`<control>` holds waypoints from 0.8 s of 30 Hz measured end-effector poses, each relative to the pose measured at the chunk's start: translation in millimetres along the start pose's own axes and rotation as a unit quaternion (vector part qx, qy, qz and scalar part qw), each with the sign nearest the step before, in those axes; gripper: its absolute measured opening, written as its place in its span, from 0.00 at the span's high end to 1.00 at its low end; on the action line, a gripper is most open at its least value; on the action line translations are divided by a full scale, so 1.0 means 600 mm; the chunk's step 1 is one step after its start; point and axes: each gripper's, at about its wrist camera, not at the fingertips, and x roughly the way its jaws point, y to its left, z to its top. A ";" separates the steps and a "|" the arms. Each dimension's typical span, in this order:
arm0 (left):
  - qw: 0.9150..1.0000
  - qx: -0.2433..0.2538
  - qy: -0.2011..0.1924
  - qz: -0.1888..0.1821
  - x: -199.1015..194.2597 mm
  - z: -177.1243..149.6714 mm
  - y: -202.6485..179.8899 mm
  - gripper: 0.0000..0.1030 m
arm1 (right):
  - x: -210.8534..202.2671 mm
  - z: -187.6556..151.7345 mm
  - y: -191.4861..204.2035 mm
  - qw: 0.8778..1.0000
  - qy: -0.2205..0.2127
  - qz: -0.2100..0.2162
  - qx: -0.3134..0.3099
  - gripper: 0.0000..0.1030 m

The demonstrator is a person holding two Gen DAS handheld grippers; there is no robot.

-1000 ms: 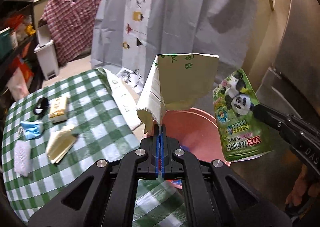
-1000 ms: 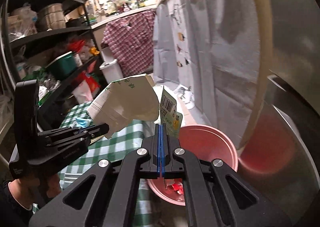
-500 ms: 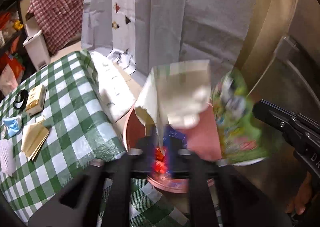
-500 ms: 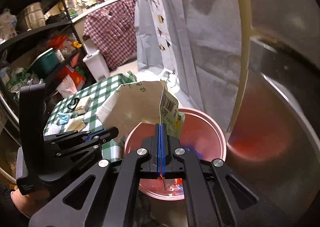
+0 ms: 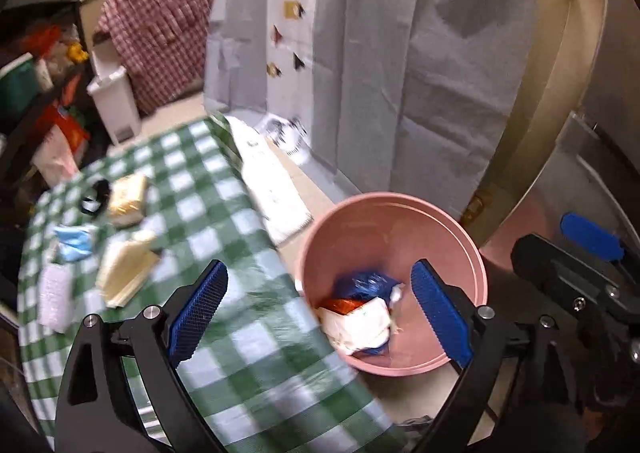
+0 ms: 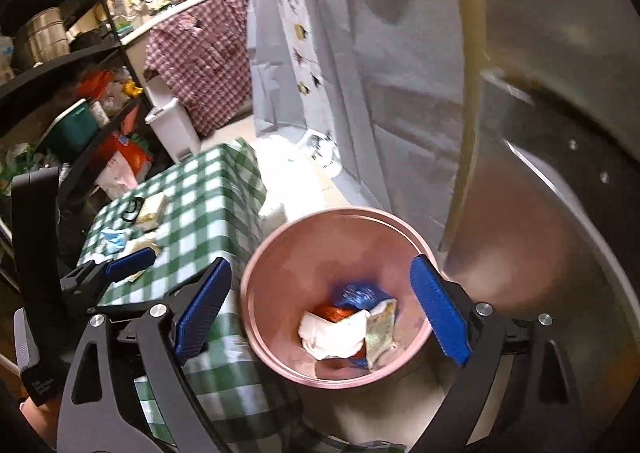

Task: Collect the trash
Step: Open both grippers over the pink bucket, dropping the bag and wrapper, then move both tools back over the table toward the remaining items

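Plaid shirt point(image 5: 160, 29), grey curtain point(image 5: 360, 53)

The left gripper point(image 5: 318, 311), a black plastic frame with triangular cut-outs, carries two fingers faced with ribbed blue pads point(image 5: 198, 309) and round silver screws point(image 5: 152, 311) at the joints. The right gripper point(image 6: 322, 311) has the same black frame, blue ribbed pads point(image 6: 438, 311) and silver screws point(image 6: 483, 309). Pale lettering, too blurred to read, marks the left handle. A patch of bare skin point(image 6: 36, 419) shows beneath it.
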 end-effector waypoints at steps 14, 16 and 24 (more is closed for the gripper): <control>0.987 -0.025 -0.045 0.155 -0.167 -0.067 0.229 0.10 | -0.058 0.015 0.192 0.992 -0.048 0.090 -0.080 0.06; 0.984 -0.040 -0.034 0.170 -0.178 -0.087 0.265 0.10 | -0.057 0.011 0.219 0.990 -0.046 0.095 -0.092 0.06; 0.973 -0.093 -0.049 0.206 -0.225 -0.151 0.367 0.10 | -0.038 -0.026 0.346 0.980 -0.032 0.113 -0.160 0.06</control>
